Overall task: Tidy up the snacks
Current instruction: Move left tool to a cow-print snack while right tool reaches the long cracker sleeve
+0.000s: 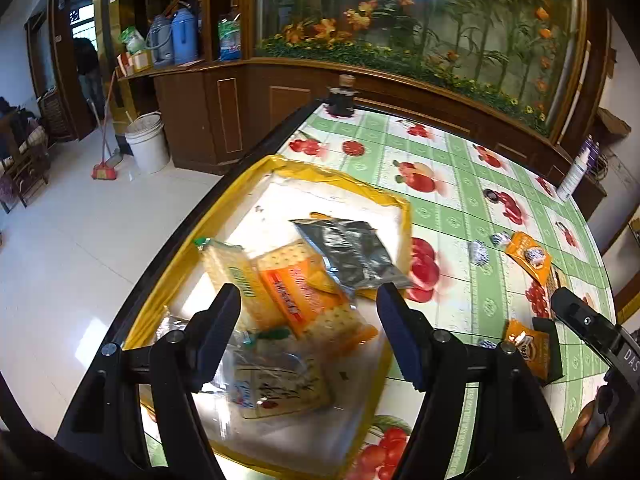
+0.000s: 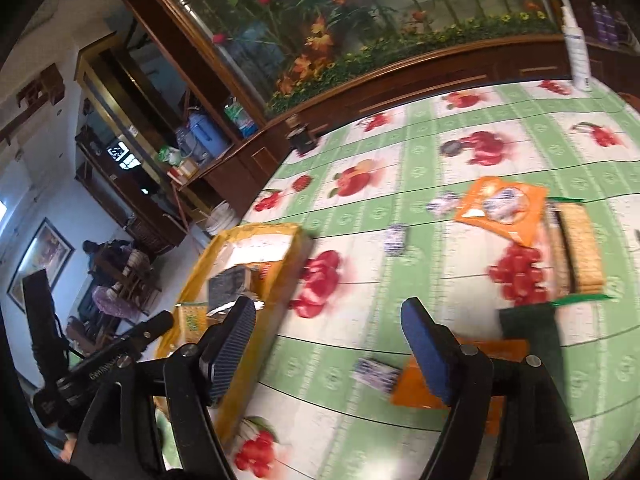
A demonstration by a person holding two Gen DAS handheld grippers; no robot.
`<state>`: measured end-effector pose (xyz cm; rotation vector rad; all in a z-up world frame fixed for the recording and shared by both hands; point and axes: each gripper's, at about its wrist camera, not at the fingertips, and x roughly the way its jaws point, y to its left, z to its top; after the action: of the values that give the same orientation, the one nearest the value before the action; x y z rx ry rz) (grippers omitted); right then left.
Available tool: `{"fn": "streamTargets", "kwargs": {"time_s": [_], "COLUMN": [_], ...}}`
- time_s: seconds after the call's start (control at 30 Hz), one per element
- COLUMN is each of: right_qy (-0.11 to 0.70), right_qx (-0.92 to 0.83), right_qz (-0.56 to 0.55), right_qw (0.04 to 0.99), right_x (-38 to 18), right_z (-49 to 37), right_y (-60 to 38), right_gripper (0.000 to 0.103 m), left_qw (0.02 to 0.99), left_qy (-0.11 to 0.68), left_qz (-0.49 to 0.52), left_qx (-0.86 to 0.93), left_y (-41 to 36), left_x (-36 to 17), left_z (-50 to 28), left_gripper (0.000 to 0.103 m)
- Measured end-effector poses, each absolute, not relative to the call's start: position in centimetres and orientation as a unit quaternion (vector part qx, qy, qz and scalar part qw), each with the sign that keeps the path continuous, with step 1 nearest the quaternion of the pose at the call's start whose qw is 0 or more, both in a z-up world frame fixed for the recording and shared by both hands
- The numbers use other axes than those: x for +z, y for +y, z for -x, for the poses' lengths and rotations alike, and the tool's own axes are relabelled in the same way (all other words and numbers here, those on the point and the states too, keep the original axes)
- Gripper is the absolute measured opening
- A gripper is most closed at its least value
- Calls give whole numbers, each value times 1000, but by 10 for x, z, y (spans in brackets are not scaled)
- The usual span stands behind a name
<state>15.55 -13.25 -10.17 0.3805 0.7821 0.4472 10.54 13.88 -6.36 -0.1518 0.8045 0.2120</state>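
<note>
A yellow box [image 1: 348,178] stands on the fruit-print tablecloth [image 1: 452,168] by the table's left edge. In it lie a silver packet [image 1: 352,250], an orange cracker packet [image 1: 304,288], a yellow-green cracker packet [image 1: 236,276] and a clear packet [image 1: 276,384]. My left gripper [image 1: 310,320] hovers open above them, nothing between its fingers. My right gripper [image 2: 330,340] is open over the cloth, right of the box [image 2: 296,248], and holds nothing. Around it lie orange packets [image 2: 500,208] [image 2: 416,392], a biscuit pack [image 2: 580,248], a dark green packet [image 2: 528,328] and small wrapped candies [image 2: 396,238].
A black jar [image 1: 340,100] sits at the table's far corner and a white bottle [image 2: 576,52] at the far right. A wooden cabinet with a flower mural runs behind. Left of the table, on the floor, stand a white bucket [image 1: 148,140] and a broom [image 1: 104,168].
</note>
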Motion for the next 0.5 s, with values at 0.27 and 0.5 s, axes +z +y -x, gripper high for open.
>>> {"fn": "streamTargets", "kwargs": {"time_s": [0.27, 0.5], "right_qy": [379, 386], "right_qx": [160, 169], "right_qz": [-193, -137], "right_qw": [891, 896], "right_x": [-116, -127], "right_z": [-139, -132], "right_y": [-196, -203], "right_gripper": [79, 79], "left_qw": [909, 891], "left_qy": [411, 452], "left_qz": [50, 44], "left_qx": [44, -8], "left_y": [83, 39], "left_x": [-73, -98], "left_z": [-109, -117], "left_gripper": [73, 73]}}
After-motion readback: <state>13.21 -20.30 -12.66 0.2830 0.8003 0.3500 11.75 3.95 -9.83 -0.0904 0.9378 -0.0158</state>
